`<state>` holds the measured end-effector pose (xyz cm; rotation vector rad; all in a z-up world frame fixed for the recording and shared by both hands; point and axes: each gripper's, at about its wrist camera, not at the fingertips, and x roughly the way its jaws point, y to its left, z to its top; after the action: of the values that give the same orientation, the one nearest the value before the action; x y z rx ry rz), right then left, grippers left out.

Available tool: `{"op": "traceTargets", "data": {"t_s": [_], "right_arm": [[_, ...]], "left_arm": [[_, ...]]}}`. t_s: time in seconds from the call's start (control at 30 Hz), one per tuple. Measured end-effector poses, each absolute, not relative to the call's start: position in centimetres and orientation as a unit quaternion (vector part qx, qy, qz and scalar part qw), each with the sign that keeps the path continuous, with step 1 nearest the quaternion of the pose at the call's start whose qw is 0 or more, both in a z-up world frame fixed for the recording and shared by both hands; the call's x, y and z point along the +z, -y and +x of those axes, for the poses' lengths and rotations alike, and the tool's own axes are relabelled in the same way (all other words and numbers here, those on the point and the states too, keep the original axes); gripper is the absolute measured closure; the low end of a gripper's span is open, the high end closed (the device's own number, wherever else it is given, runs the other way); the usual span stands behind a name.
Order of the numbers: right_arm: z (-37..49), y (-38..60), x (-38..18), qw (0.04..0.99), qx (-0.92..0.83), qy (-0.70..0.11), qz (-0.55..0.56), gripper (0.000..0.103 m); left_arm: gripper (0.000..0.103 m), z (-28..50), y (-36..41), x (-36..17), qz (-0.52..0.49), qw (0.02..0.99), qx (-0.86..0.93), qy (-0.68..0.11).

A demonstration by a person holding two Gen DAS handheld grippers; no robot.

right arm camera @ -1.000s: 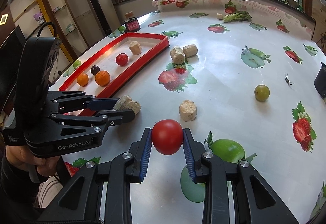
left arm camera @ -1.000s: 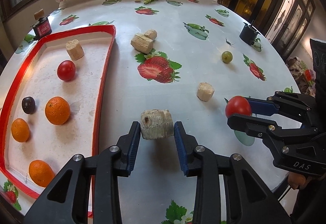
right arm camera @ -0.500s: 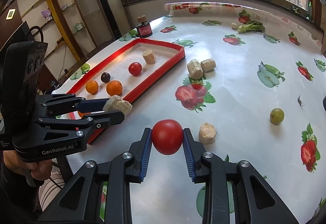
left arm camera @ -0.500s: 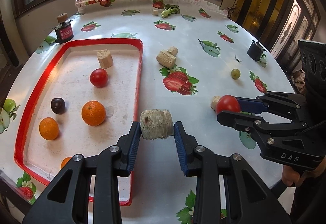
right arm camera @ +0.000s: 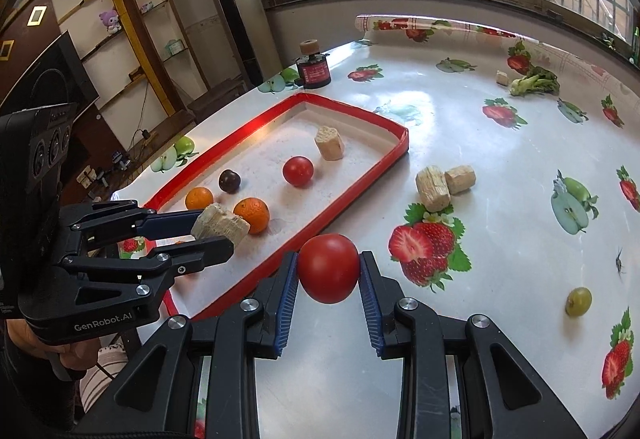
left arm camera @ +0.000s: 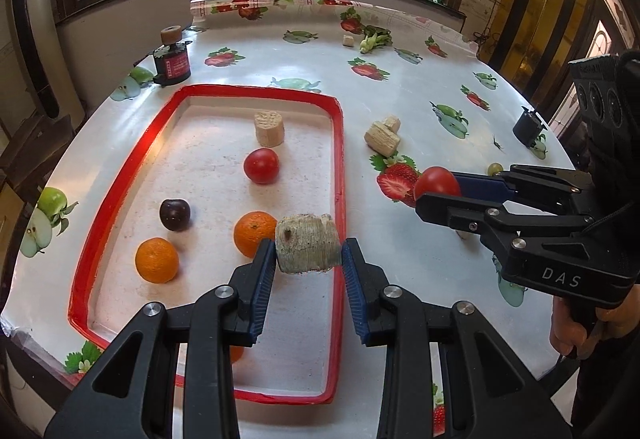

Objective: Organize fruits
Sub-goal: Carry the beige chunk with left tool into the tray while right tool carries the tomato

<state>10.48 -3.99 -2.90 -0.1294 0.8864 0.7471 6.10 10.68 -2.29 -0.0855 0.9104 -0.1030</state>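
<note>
My left gripper (left arm camera: pixel 308 261) is shut on a pale ridged fruit chunk (left arm camera: pixel 307 249), held above the right rim of the red tray (left arm camera: pixel 340 167); it also shows in the right wrist view (right arm camera: pixel 220 225). My right gripper (right arm camera: pixel 329 271) is shut on a red tomato (right arm camera: pixel 329 268), held above the table just right of the tray; the tomato also shows in the left wrist view (left arm camera: pixel 437 183). The tray holds a tomato (left arm camera: pixel 261 166), a dark plum (left arm camera: pixel 174 214), oranges (left arm camera: pixel 254 233) and a pale chunk (left arm camera: pixel 269 128).
Two pale chunks (right arm camera: pixel 444 185) and a green grape (right arm camera: pixel 578 302) lie on the fruit-print tablecloth right of the tray. A red-labelled jar (left arm camera: pixel 173 62) stands behind the tray. A green vegetable (right arm camera: pixel 534 83) lies at the far edge. A black cup (left arm camera: pixel 528 125) stands far right.
Both grippers have lifted and moved left toward the tray with their loads. The left one now hangs over the tray's right rim; the right one is near it.
</note>
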Motion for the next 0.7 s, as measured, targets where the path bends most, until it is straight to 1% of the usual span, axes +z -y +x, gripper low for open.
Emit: {"op": "traceTargets", "data": {"t_s": [0.23,0.7], "right_arm": [[12.2,1.8,-2.4,0.833,0.362,-0.414,-0.065,0.072],[16.2,-1.9,-3.7,0.826,0.362,-0.428,-0.058,0.072]], "left_arm": [[0.072,6.7,-13.3,-2.0,-0.05,0.898,-0.027,-0.436],[0.072,10.0,-18.0,-2.5,-0.067,0.894,0.018,-0.442]]}}
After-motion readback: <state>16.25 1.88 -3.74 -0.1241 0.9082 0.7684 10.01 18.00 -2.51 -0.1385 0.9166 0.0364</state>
